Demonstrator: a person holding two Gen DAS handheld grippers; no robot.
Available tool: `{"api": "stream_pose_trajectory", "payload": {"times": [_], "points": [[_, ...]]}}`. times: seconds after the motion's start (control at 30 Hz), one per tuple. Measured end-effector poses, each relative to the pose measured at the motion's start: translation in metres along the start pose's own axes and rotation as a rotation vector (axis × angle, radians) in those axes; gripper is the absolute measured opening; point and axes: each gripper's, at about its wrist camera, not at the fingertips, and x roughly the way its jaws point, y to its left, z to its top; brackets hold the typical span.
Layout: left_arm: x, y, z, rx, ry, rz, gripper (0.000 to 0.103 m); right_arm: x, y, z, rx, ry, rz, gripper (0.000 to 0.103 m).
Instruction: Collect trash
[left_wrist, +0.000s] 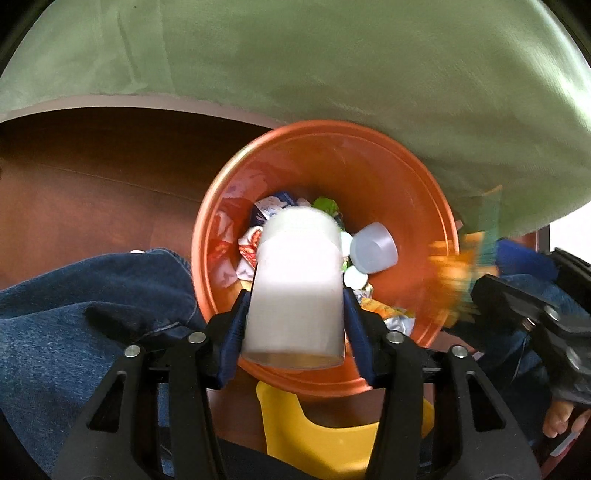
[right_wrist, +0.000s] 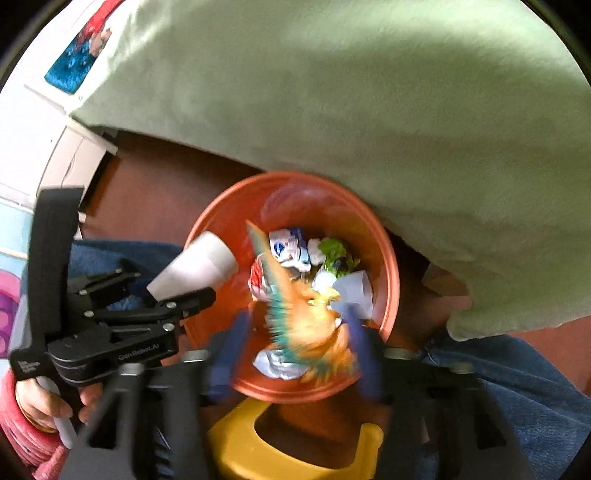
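An orange bin (left_wrist: 424, 184) holds crumpled wrappers and a clear plastic cup (left_wrist: 373, 247); it also shows in the right wrist view (right_wrist: 388, 254). My left gripper (left_wrist: 295, 306) is shut on a white paper cup (left_wrist: 295, 295), tilted over the bin's near rim; the cup also shows in the right wrist view (right_wrist: 195, 269). My right gripper (right_wrist: 299, 332) is over the bin, with a blurred orange and teal snack wrapper (right_wrist: 306, 325) between its blue fingers (right_wrist: 236, 347). The wrapper also shows at the bin's right rim in the left wrist view (left_wrist: 461, 273).
A green blanket (left_wrist: 332, 66) covers the surface behind the bin. A yellow stool (left_wrist: 321, 435) stands under the bin's near side on a brown floor (left_wrist: 92, 184). Blue jeans (left_wrist: 74, 306) lie at the left. White furniture (right_wrist: 44, 129) is at far left.
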Motion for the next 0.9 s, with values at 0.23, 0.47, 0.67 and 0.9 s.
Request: {"api": "stream_pose_trajectory", "payload": {"times": [0.23, 0.47, 0.67, 0.9], "points": [[-0.028, 0.000, 0.004, -0.024, -0.079, 0.031, 0.073, -0.030, -0.005, 0.006, 0.039, -0.086, -0.018, 0.071], [-0.097, -0.002, 0.016, -0.039, -0.254, 0.059, 0.073, -0.094, 0.004, 0.019, -0.012, -0.253, -0.084, 0.076], [-0.189, -0.013, 0.037, -0.035, -0.506, 0.085, 0.081, -0.173, 0.028, 0.041, -0.062, -0.481, -0.107, 0.085], [-0.291, -0.030, 0.039, -0.012, -0.799, 0.145, 0.091, -0.251, 0.049, 0.057, -0.110, -0.710, -0.130, 0.092]]}}
